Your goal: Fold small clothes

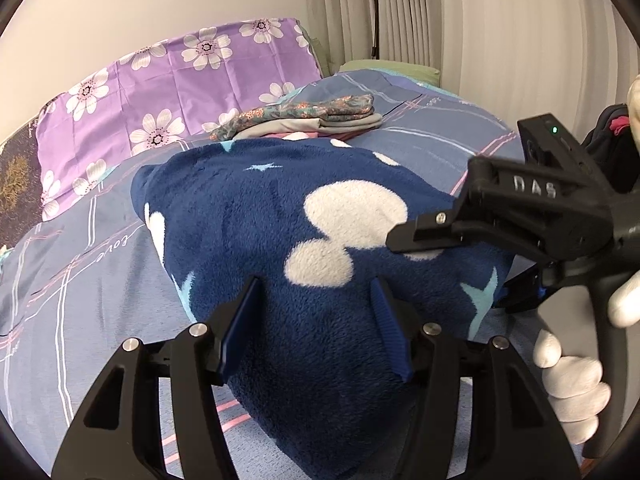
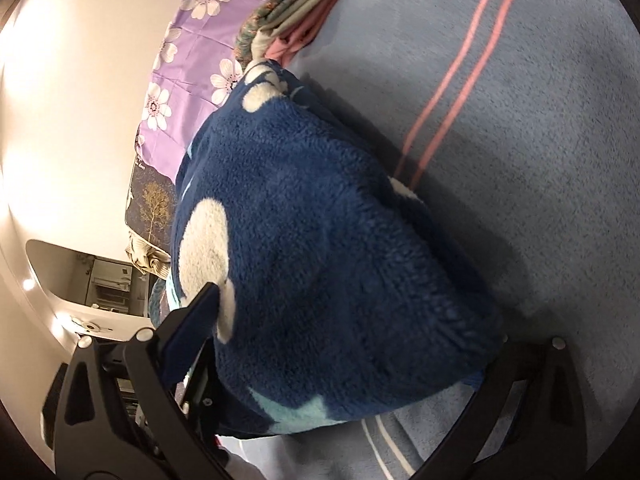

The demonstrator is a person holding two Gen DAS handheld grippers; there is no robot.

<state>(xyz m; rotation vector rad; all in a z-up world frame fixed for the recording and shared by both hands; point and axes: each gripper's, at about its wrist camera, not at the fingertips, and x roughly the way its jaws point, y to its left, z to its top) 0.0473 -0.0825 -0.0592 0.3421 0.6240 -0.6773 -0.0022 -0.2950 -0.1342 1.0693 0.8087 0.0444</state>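
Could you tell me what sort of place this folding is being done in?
Most likely a bedroom: the fleece garment lies on a bed with a blue checked cover, a purple flowered pillow behind it, and pleated curtains alongside.

The bed [image 1: 440, 136] is covered with a blue-grey checked sheet with pink and white lines. A dark blue fleece garment [image 1: 304, 240] with white blotches lies on it in the middle, a stack of folded clothes [image 1: 320, 118] just behind. A purple flowered pillow [image 1: 168, 80] lies at the wall side.
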